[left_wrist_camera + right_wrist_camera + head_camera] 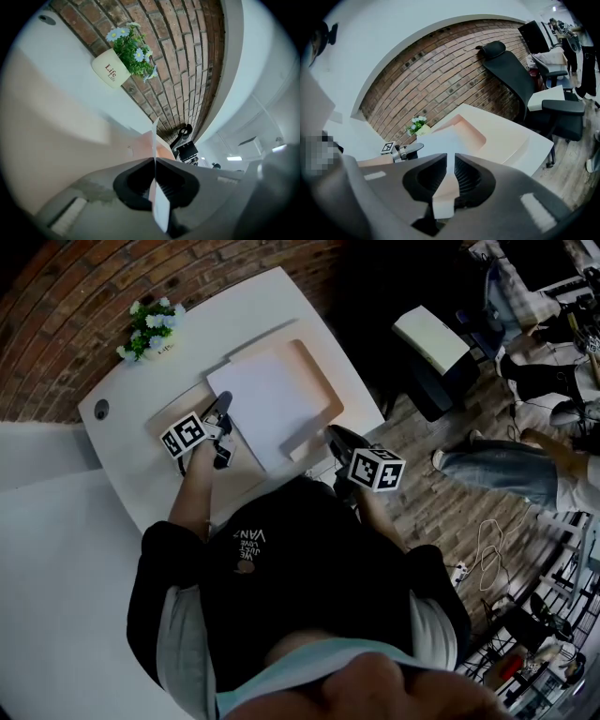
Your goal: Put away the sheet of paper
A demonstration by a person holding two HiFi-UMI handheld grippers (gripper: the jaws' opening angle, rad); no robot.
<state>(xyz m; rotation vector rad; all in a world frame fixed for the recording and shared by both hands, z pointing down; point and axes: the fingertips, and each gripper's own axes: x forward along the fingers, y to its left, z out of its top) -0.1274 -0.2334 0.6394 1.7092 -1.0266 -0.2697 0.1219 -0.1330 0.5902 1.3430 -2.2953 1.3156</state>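
A white sheet of paper (272, 404) hangs over a shallow peach tray (323, 381) in the middle of the white table (141, 465). My left gripper (223, 418) is shut on the sheet's left edge. In the left gripper view the sheet (154, 140) runs edge-on between the closed jaws of my left gripper (153, 176). My right gripper (330, 435) pinches the sheet's near right corner. In the right gripper view the sheet (440, 140) spreads out from my right gripper (450, 164) over the tray (476, 133), and a corner sticks out behind the jaws.
A small potted plant (148, 331) stands at the table's far left by the brick wall. A black office chair (520, 79) sits beyond the table's right end. A person's legs (497, 470) and cables lie on the wooden floor to the right.
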